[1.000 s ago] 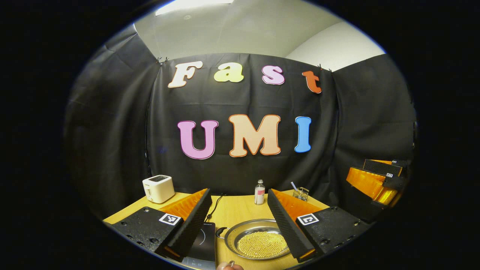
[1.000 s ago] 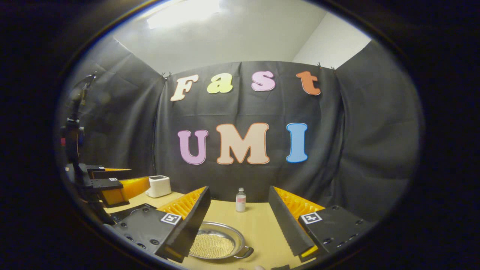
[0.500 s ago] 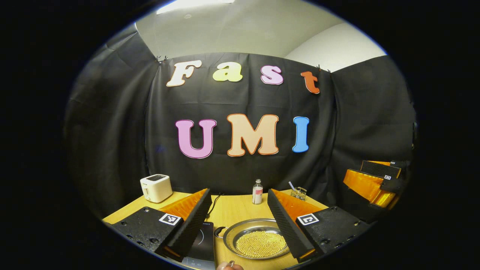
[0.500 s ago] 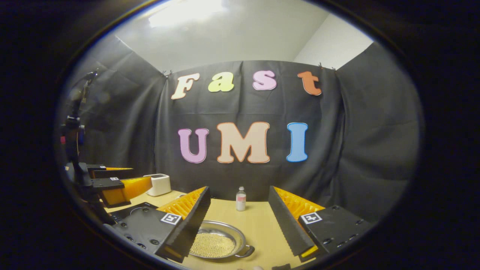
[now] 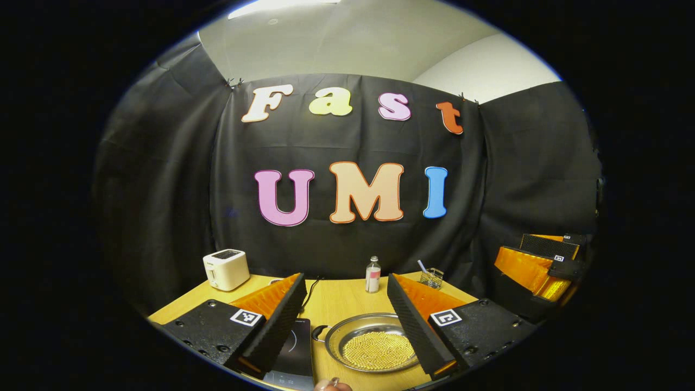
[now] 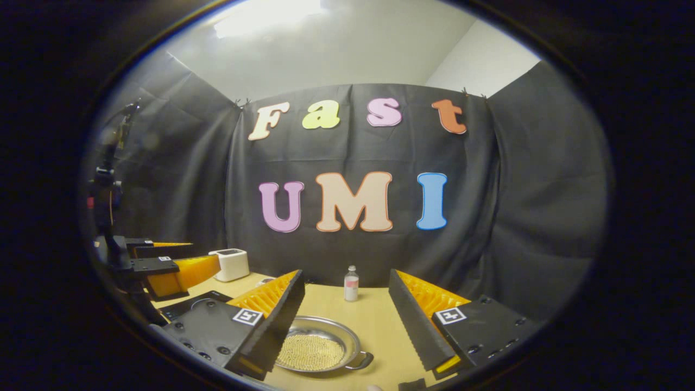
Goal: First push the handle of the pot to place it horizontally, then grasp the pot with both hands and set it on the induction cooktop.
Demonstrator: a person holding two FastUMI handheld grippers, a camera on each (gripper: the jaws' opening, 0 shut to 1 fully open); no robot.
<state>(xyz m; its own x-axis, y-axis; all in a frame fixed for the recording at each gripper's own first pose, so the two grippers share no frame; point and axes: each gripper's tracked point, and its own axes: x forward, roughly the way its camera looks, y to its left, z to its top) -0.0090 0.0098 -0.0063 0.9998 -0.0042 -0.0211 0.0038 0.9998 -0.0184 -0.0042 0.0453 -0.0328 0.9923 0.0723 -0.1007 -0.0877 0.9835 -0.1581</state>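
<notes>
pot (image 5: 374,349) sits on tabletop (image 5: 342,301) just right of induction cooktop (image 5: 297,347), low between both grippers; handles lie left-right. left gripper (image 5: 345,320) and right gripper (image 6: 345,317) both above it, jaws wide open, empty. bottle (image 5: 372,275) and toaster (image 5: 226,269) behind, path clear

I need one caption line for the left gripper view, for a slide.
Left gripper open above the table, the bead-filled pot beside the induction cooktop.
</notes>
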